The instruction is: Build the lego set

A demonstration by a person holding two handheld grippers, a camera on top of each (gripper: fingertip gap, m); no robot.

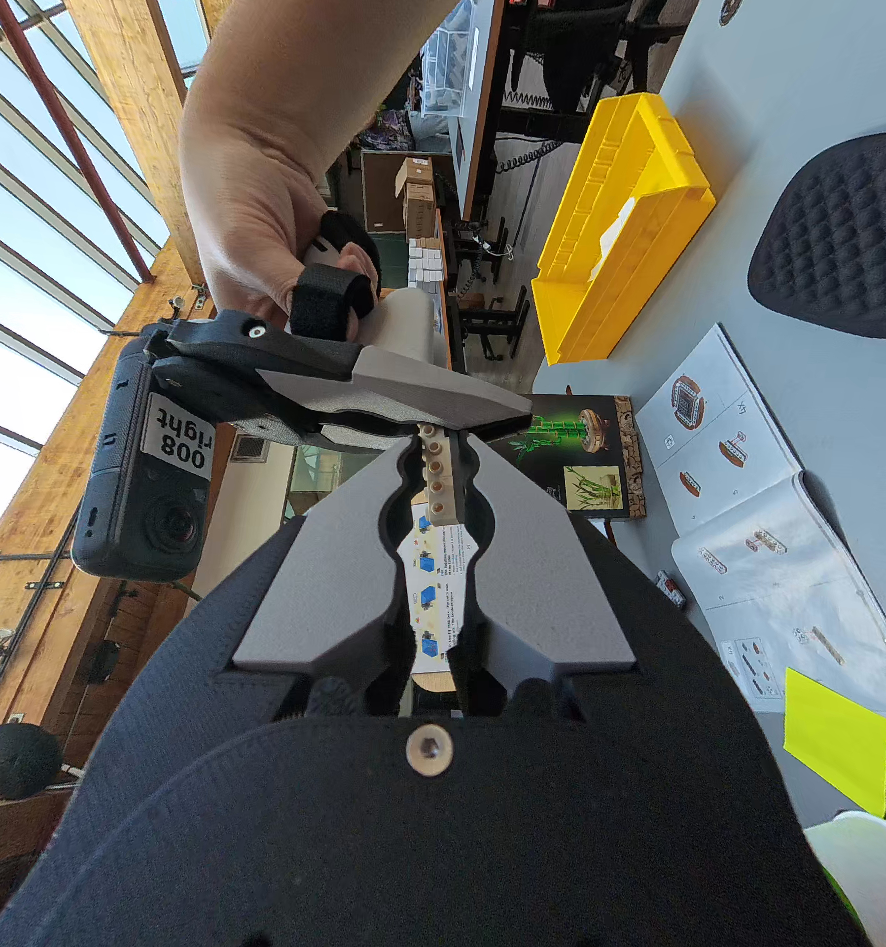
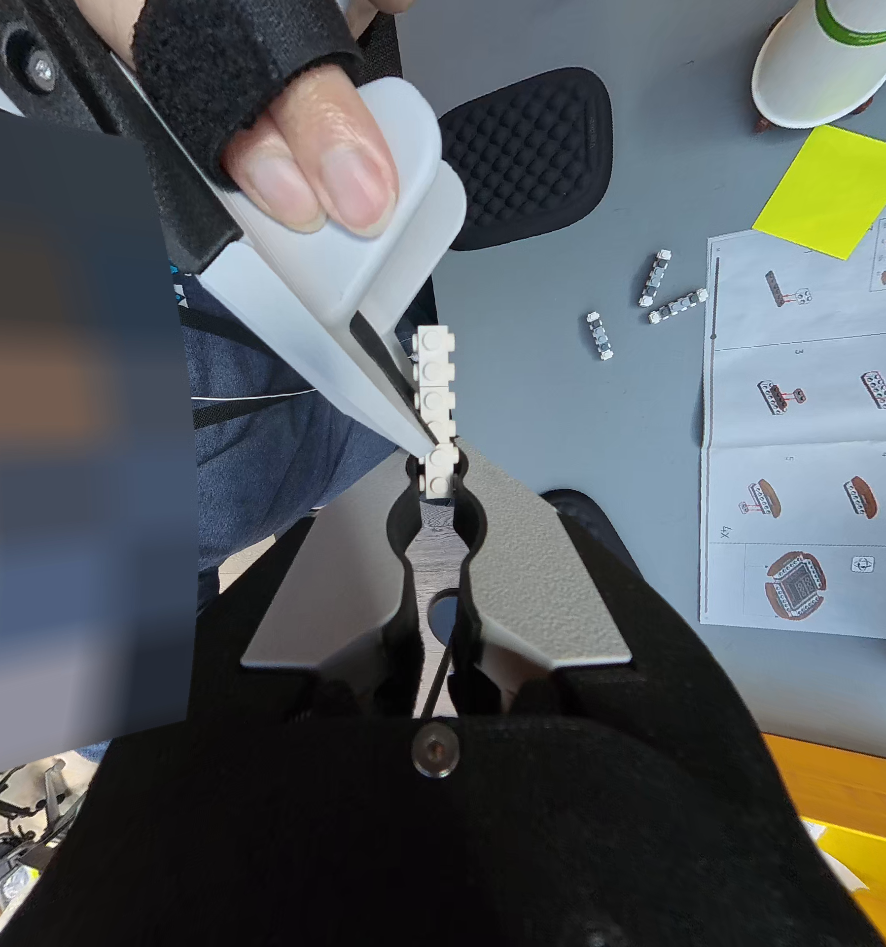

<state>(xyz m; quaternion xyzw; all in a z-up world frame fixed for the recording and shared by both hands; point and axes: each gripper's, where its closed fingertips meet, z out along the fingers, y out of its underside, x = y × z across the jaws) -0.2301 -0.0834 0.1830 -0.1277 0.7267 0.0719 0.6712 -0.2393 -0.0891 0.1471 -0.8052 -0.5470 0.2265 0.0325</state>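
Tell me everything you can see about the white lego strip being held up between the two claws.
The white lego strip is a narrow bar of small studded bricks joined end to end, looking like glossy plastic, with studs on two faces. It is held in the air above the grey table. The right claw clamps one end, while the left claw grips it from the other side. Nothing else touches it.

My two tools meet at one brick strip; beyond, three strips lie on the counter left of the booklet.
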